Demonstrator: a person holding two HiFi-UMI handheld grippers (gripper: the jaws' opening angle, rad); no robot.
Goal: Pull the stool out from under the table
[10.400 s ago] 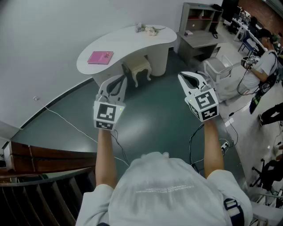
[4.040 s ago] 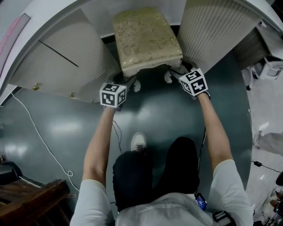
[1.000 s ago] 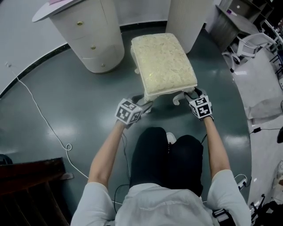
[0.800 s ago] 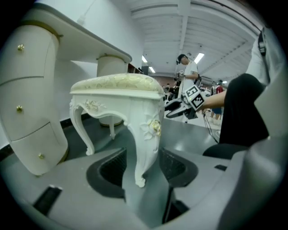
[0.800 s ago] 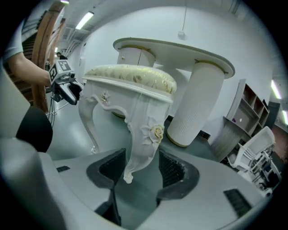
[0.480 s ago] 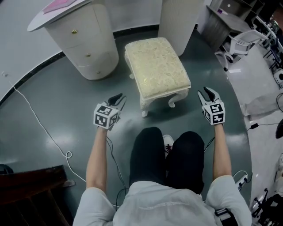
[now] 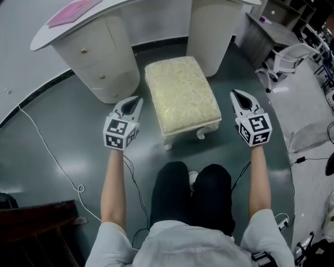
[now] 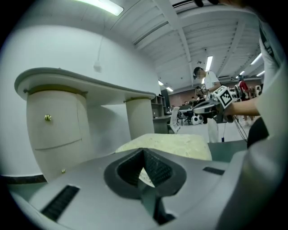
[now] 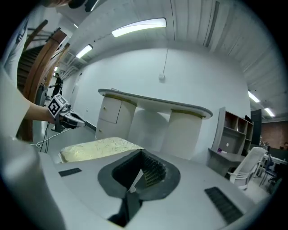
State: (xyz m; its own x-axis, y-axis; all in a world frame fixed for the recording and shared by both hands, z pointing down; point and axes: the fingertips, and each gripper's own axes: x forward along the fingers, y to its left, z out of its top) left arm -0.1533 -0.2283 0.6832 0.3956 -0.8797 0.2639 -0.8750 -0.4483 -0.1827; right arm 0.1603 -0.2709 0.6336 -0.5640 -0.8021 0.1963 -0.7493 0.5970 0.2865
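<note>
The stool [image 7: 180,96], a cream cushion on white curved legs, stands on the dark floor in front of the white table [image 7: 125,4], out from between its two pedestals. My left gripper [image 7: 136,99] hovers beside the stool's left side, apart from it. My right gripper [image 7: 235,93] hovers to its right, also apart. Both have just been closing and their jaws now meet with nothing between them. In the left gripper view the shut left gripper [image 8: 144,151] points over the cushion [image 8: 180,143]. In the right gripper view the right gripper [image 9: 141,152] does the same over the cushion [image 9: 94,148].
A drawer pedestal [image 7: 102,57] and a ribbed pedestal [image 7: 214,31] flank the gap behind the stool. A pink book [image 7: 73,11] lies on the table. A cable [image 7: 47,151] trails on the floor at left. A white chair [image 7: 284,57] and grey desk [image 7: 271,23] stand at right.
Both grippers have let go of the stool's front legs, risen and drawn apart to either side of it. Their jaws have gone from open to shut.
</note>
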